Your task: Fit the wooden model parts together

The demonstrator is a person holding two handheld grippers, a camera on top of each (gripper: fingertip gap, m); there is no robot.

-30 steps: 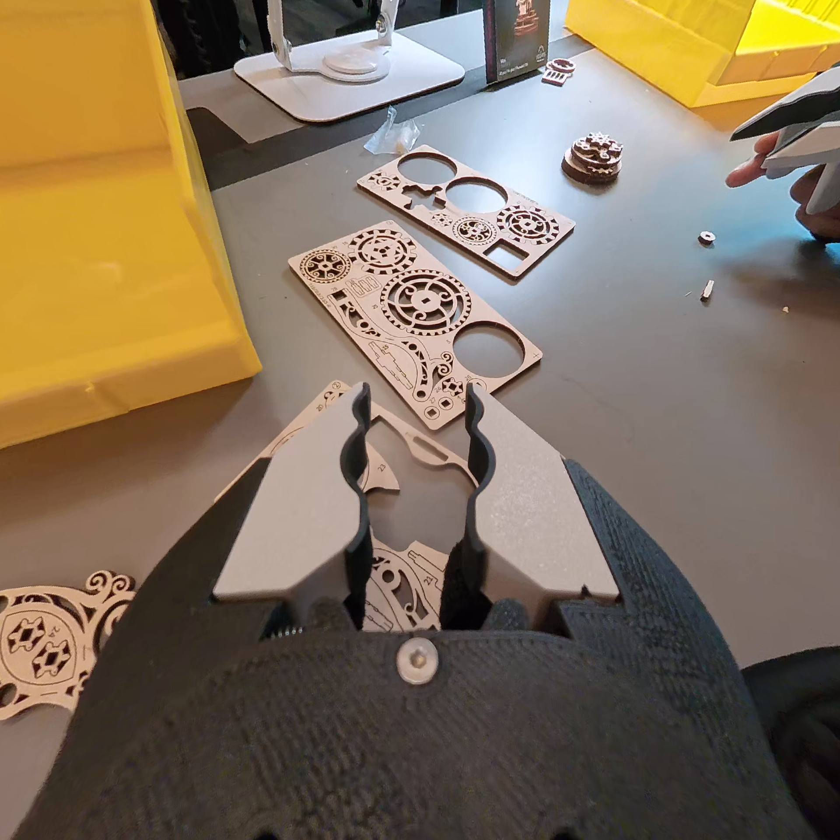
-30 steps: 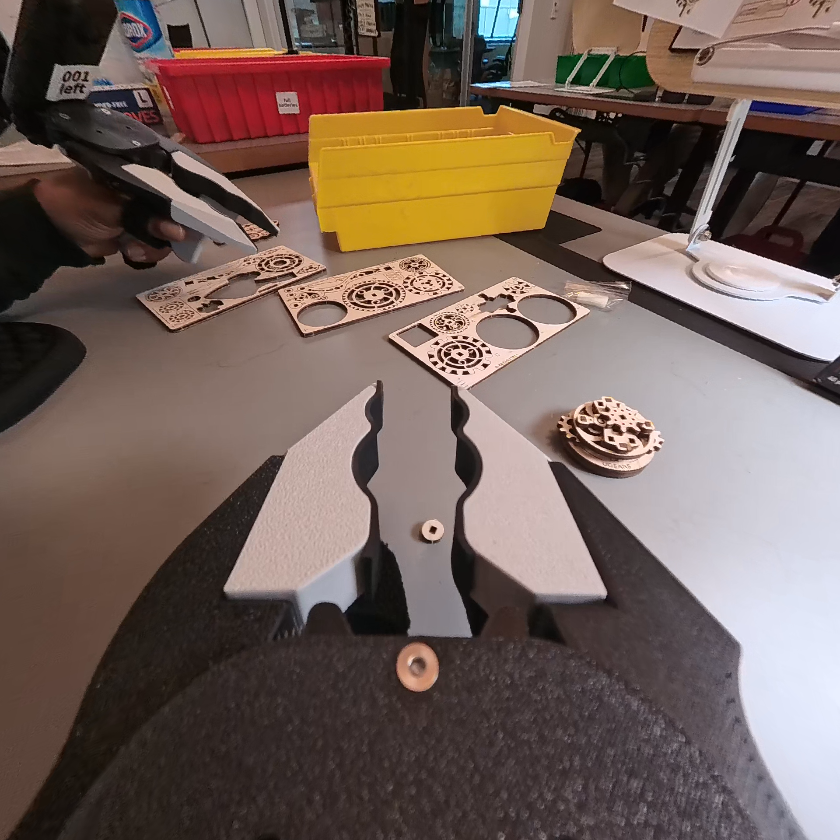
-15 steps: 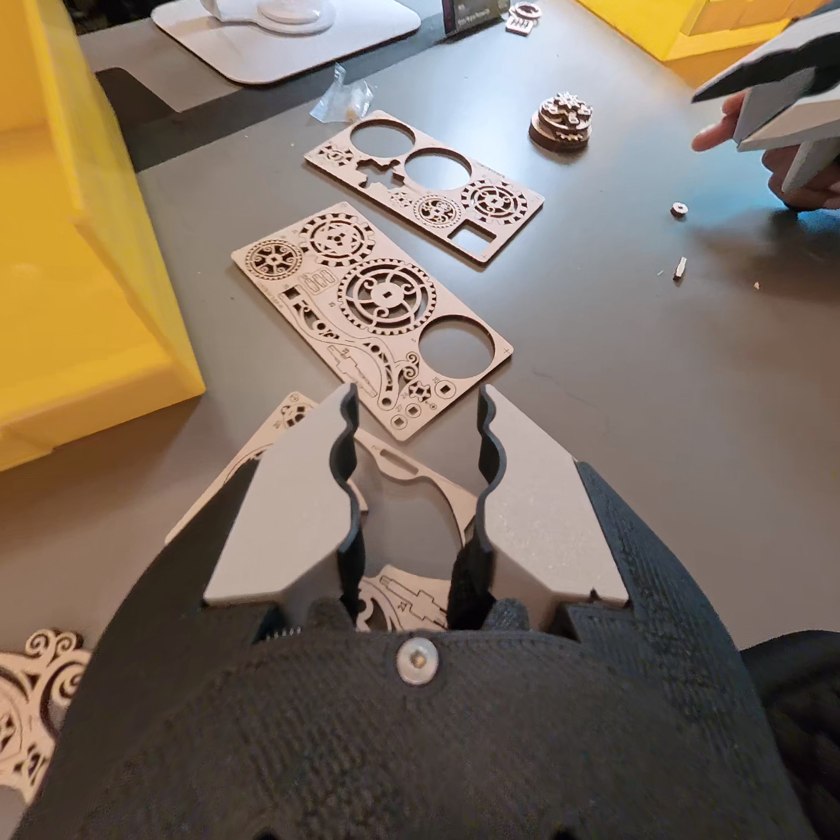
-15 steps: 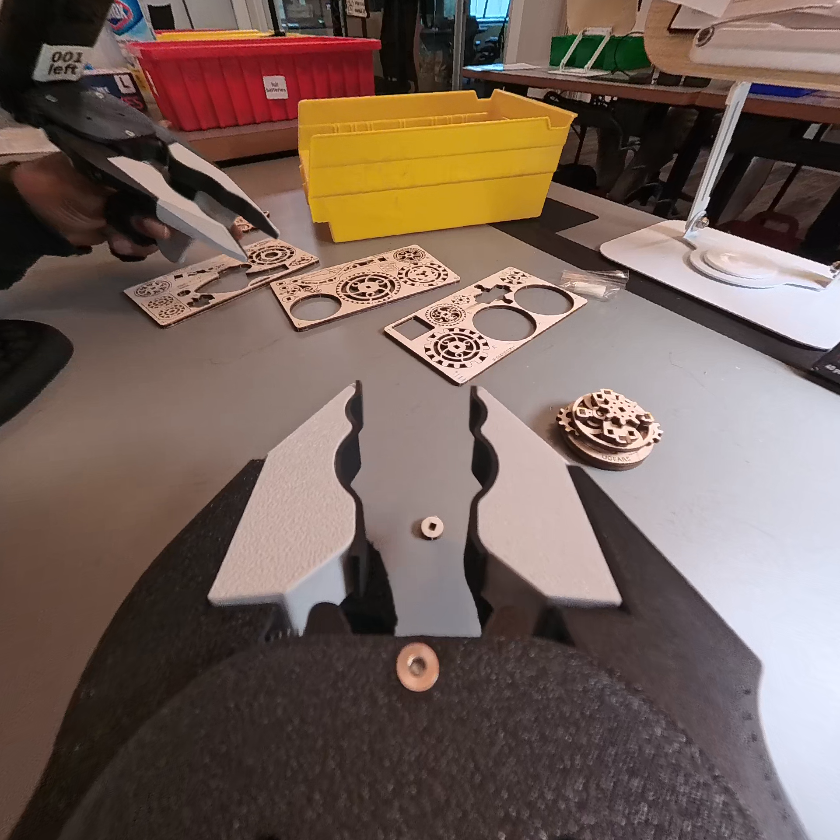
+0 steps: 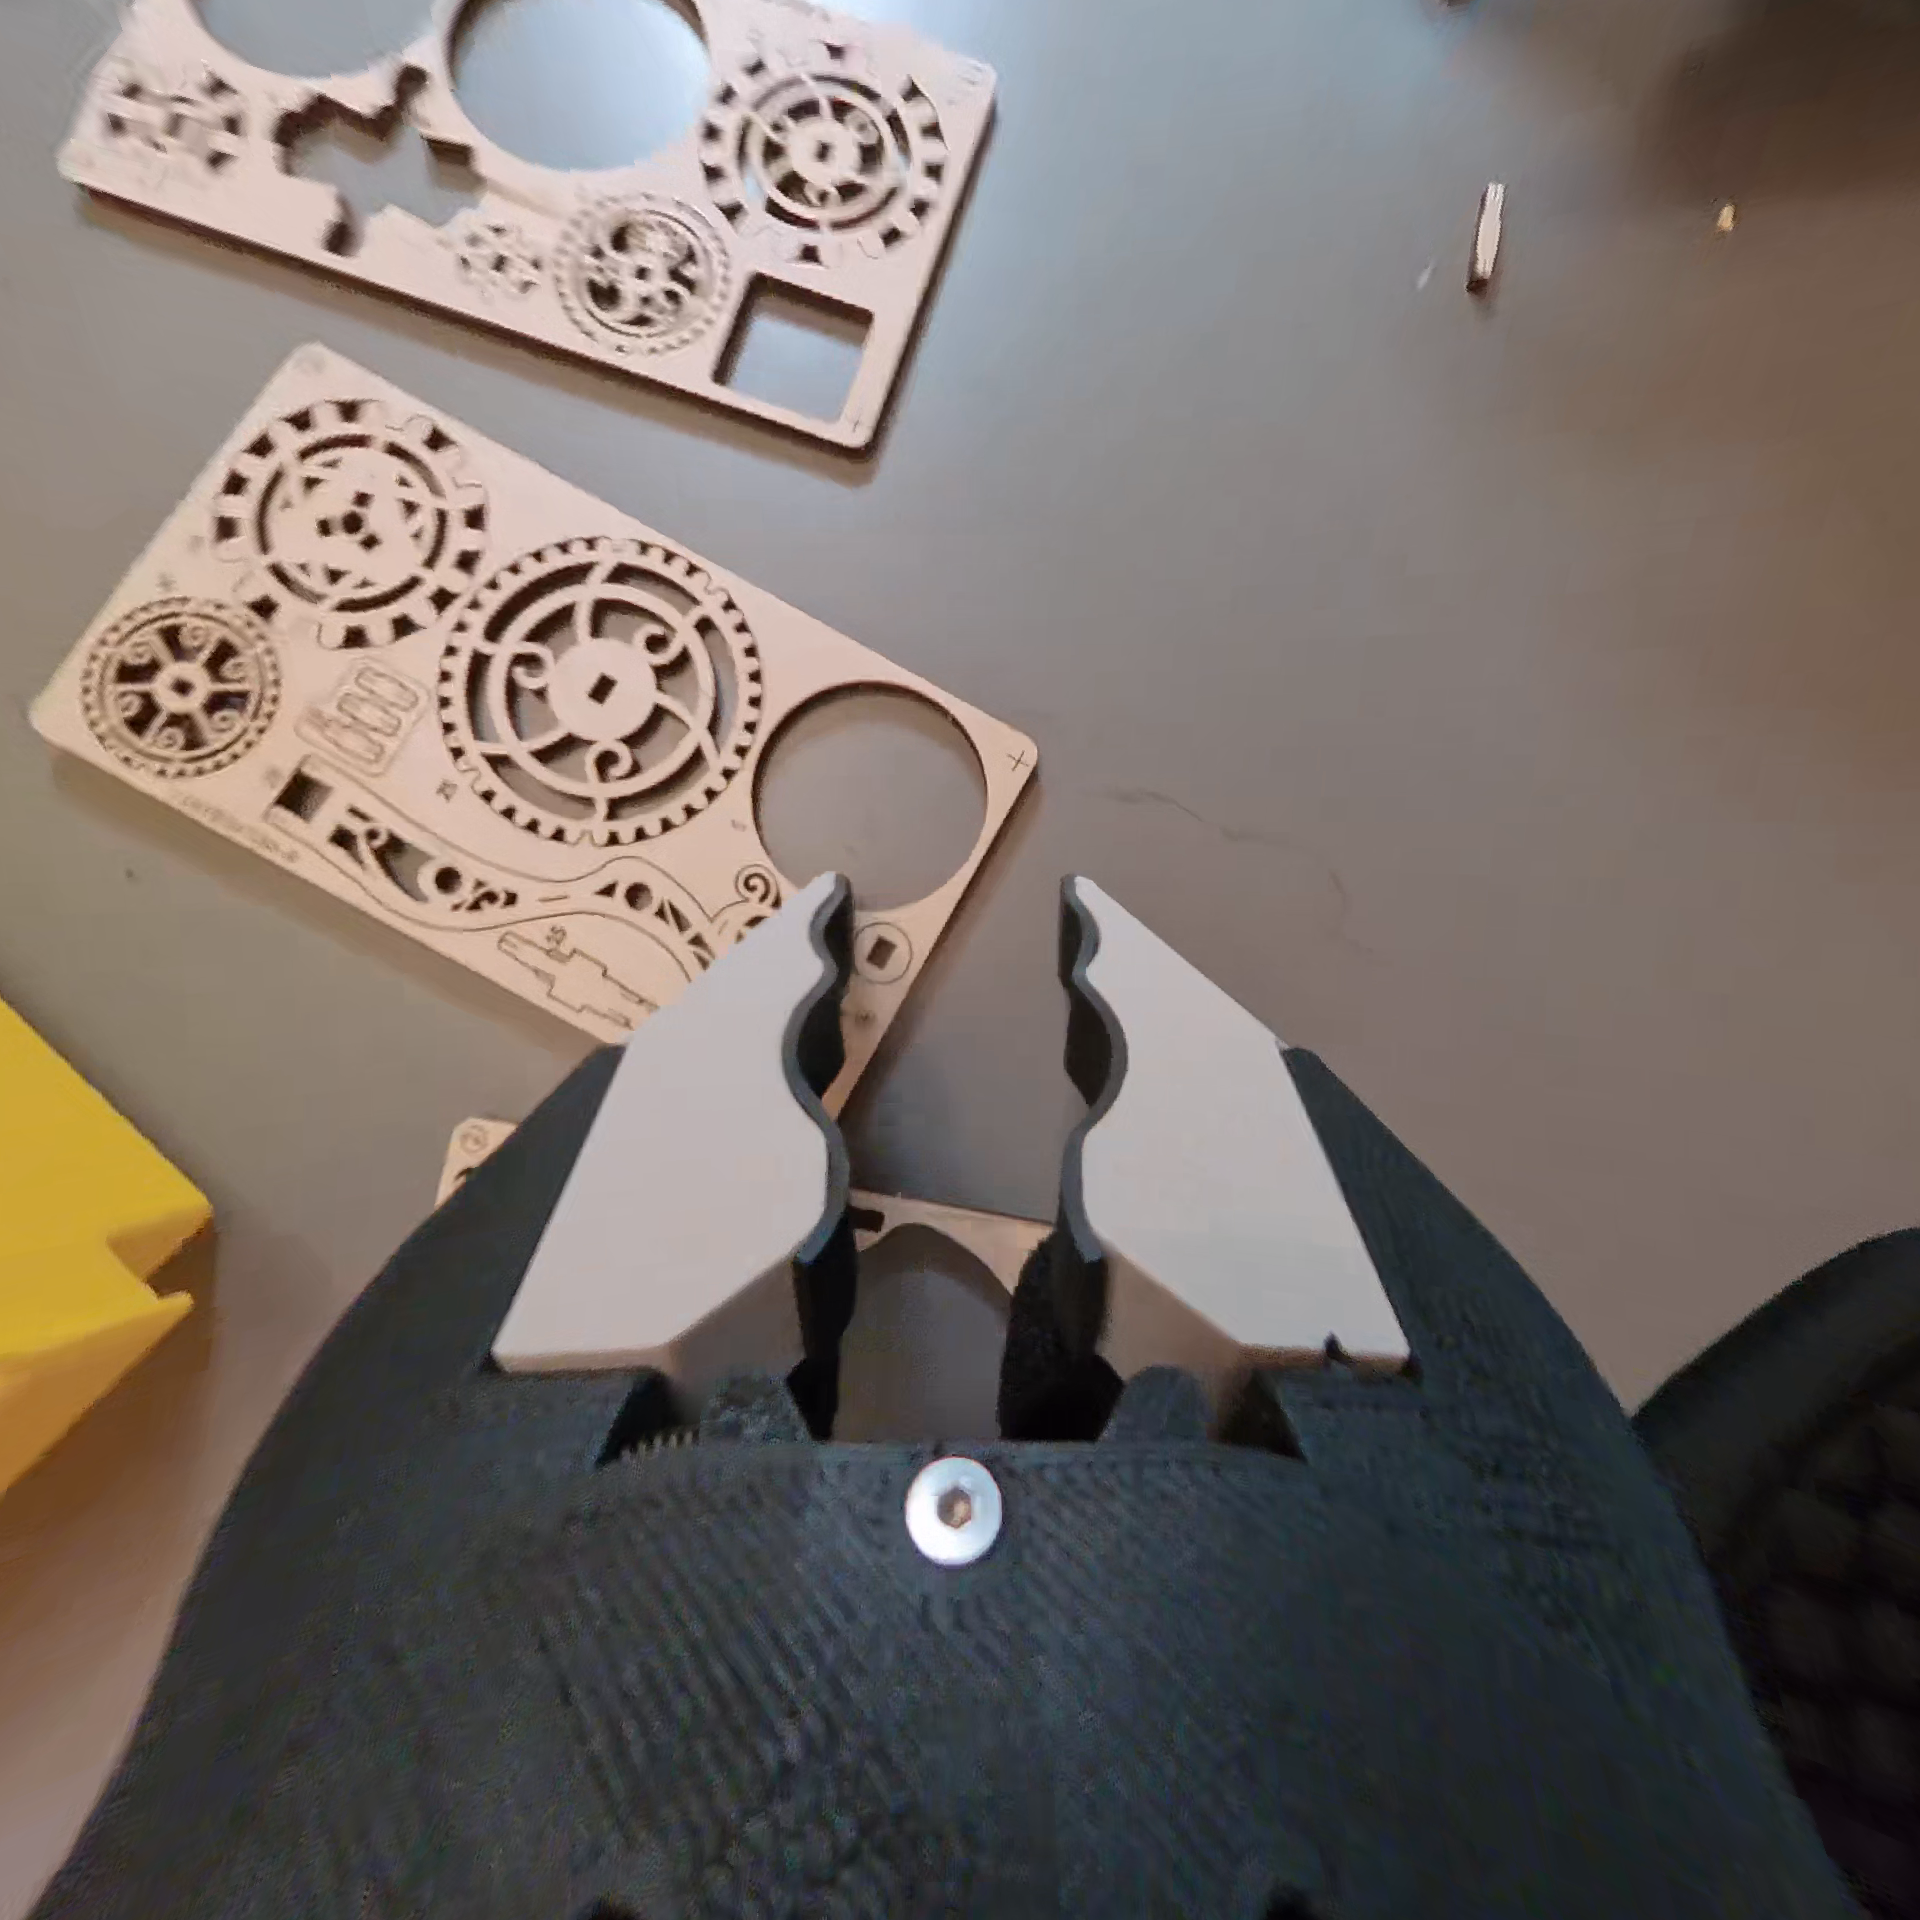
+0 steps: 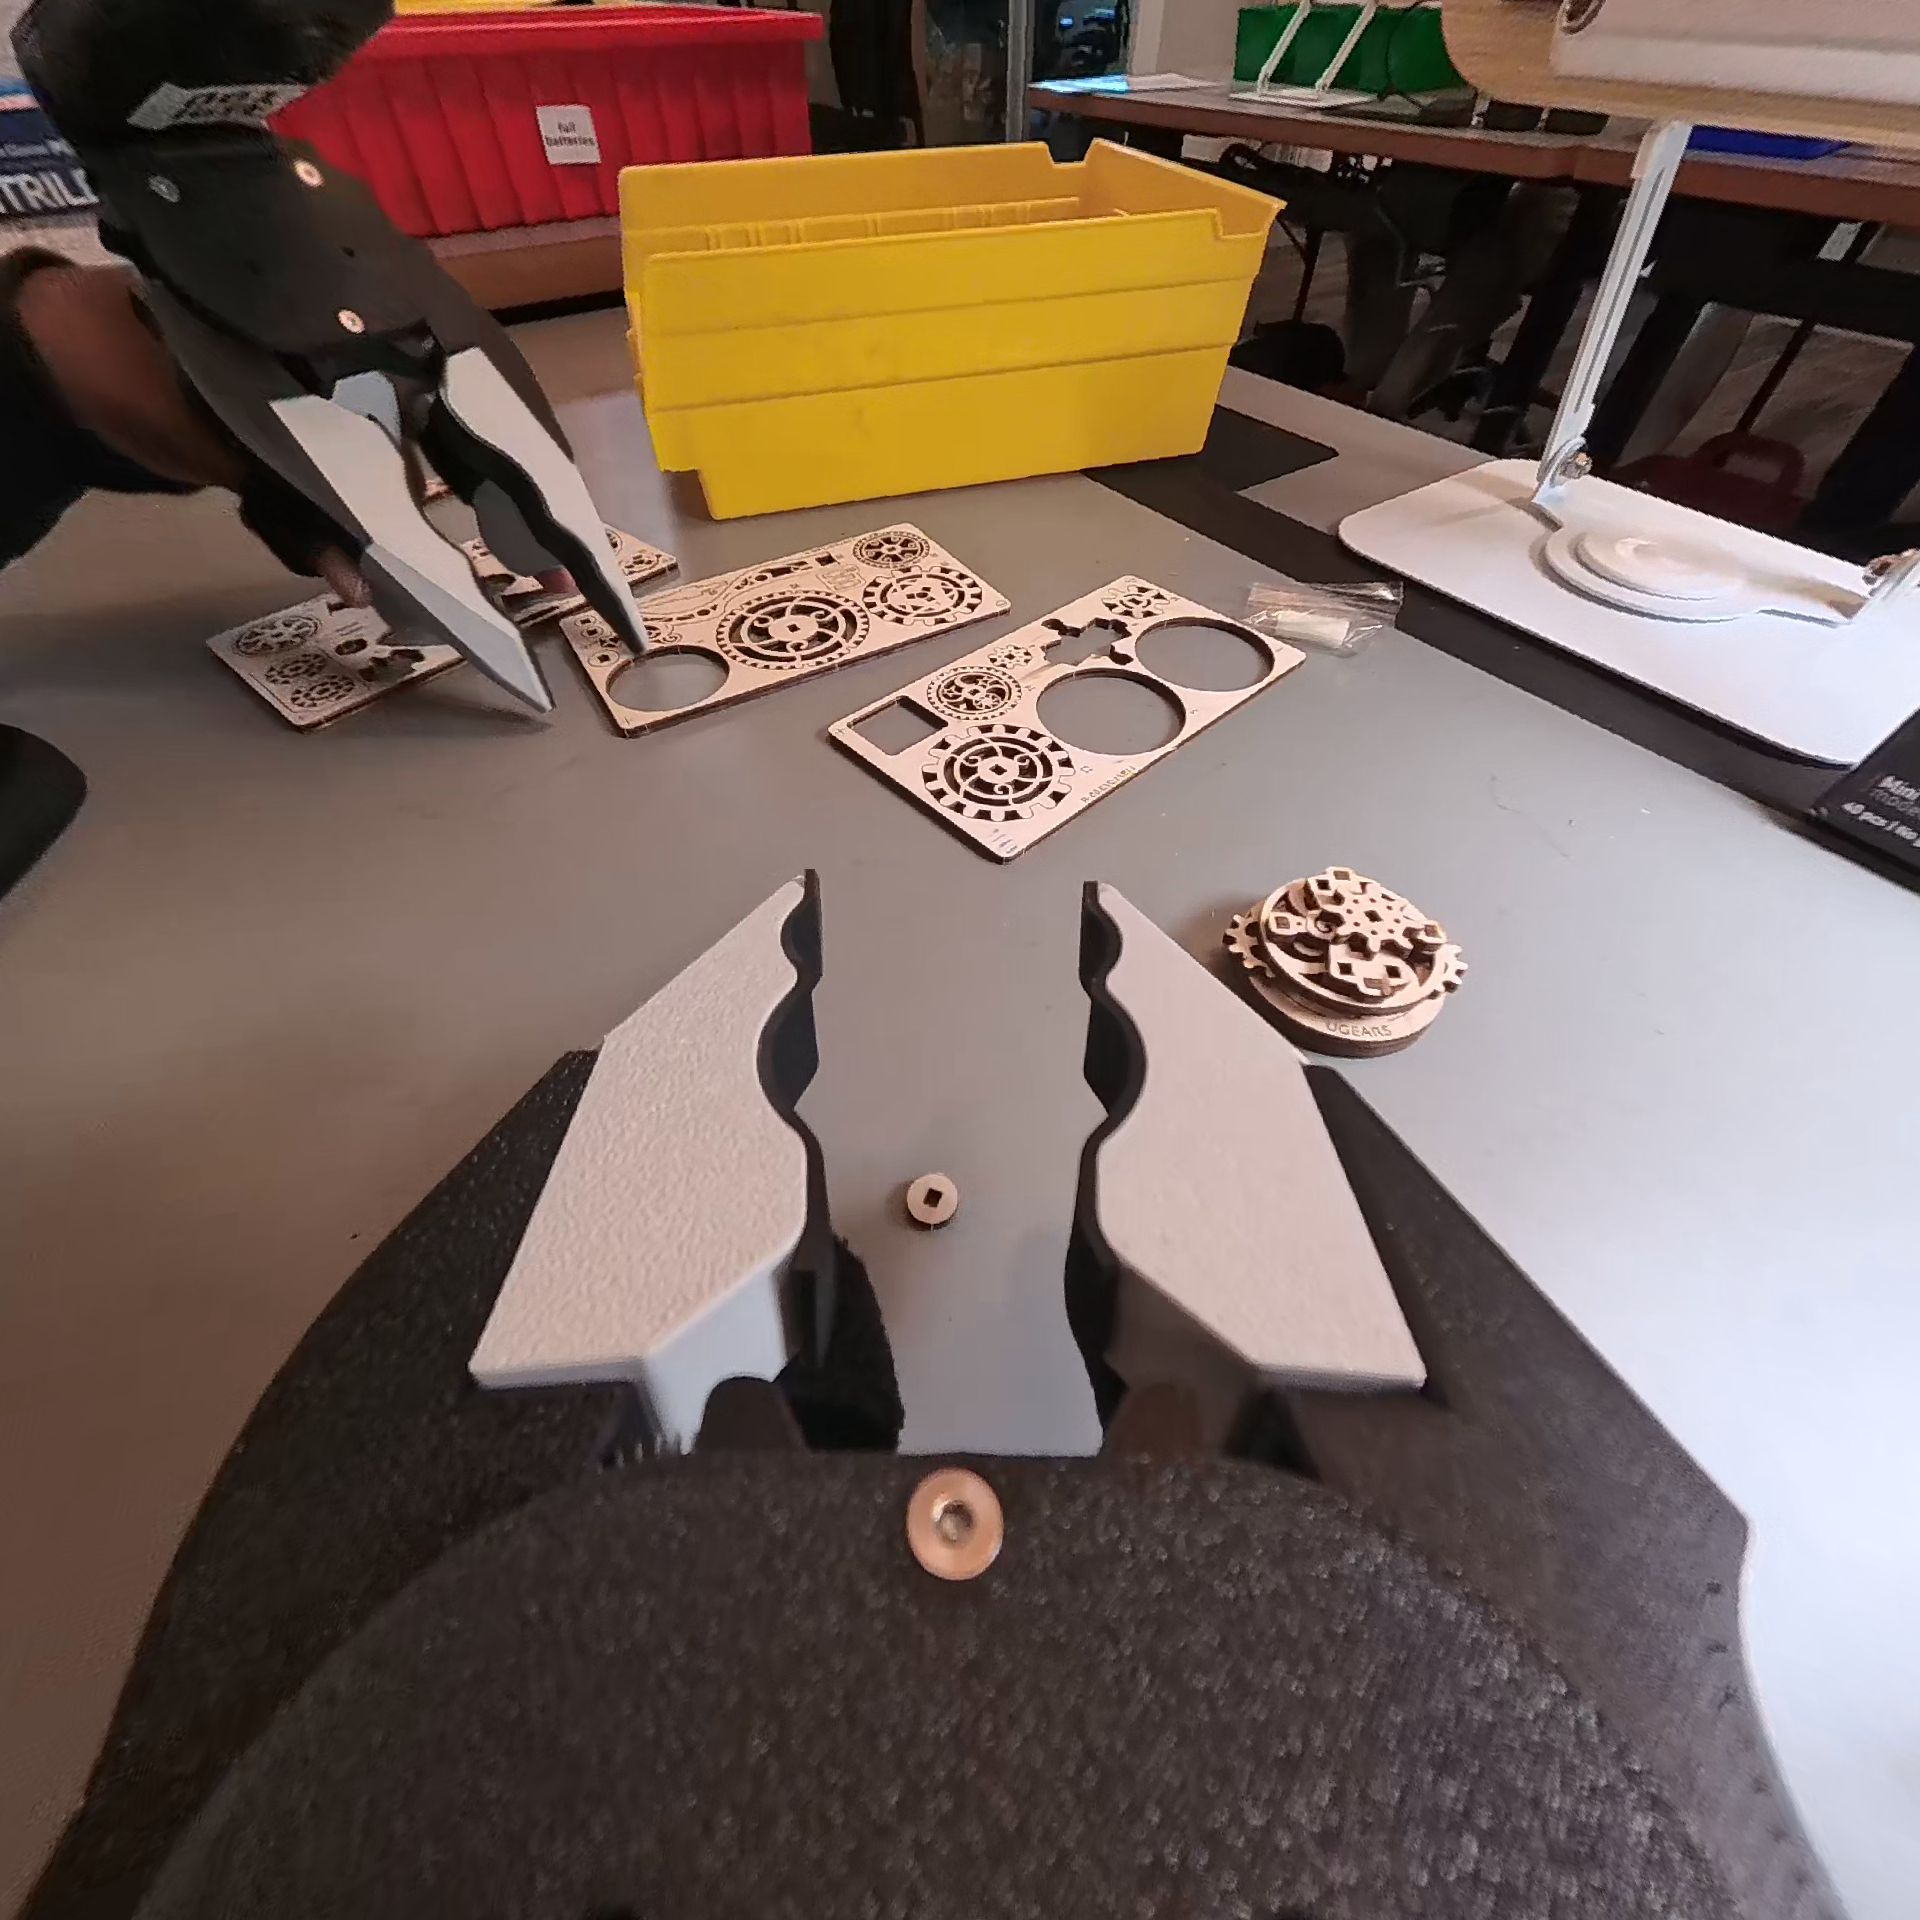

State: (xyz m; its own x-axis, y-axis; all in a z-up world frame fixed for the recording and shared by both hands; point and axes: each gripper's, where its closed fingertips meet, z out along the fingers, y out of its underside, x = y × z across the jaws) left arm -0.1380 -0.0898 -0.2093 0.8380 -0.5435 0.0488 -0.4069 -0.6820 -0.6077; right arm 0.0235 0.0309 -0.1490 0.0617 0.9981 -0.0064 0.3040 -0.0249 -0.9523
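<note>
Three laser-cut wooden sheets lie on the grey table. My left gripper (image 5: 956, 904) is open and empty, pointing down at the near right corner of the middle gear sheet (image 5: 520, 707); it also shows in the right wrist view (image 6: 580, 665), tips close to that sheet (image 6: 790, 623). The far sheet (image 5: 520, 208) has round holes. A third sheet (image 5: 935, 1221) is mostly hidden under the fingers. My right gripper (image 6: 948, 904) is open, low over the table, with a small round wooden washer (image 6: 928, 1202) lying between its fingers, untouched. A partly built gear model (image 6: 1345, 966) sits just right of it.
Stacked yellow bins (image 6: 935, 332) stand behind the sheets, a red crate (image 6: 540, 114) farther back. A white lamp base (image 6: 1662, 613), a small plastic bag (image 6: 1320, 608) and a dark box (image 6: 1881, 810) are at the right. A small wooden stick (image 5: 1486, 239) lies loose. My hands' fingertips stand some 20 cm from each other.
My left gripper moved forward from the nearest sheet to the middle sheet, tilted downward and opened wider. My right gripper opened wider around the washer and barely shifted.
</note>
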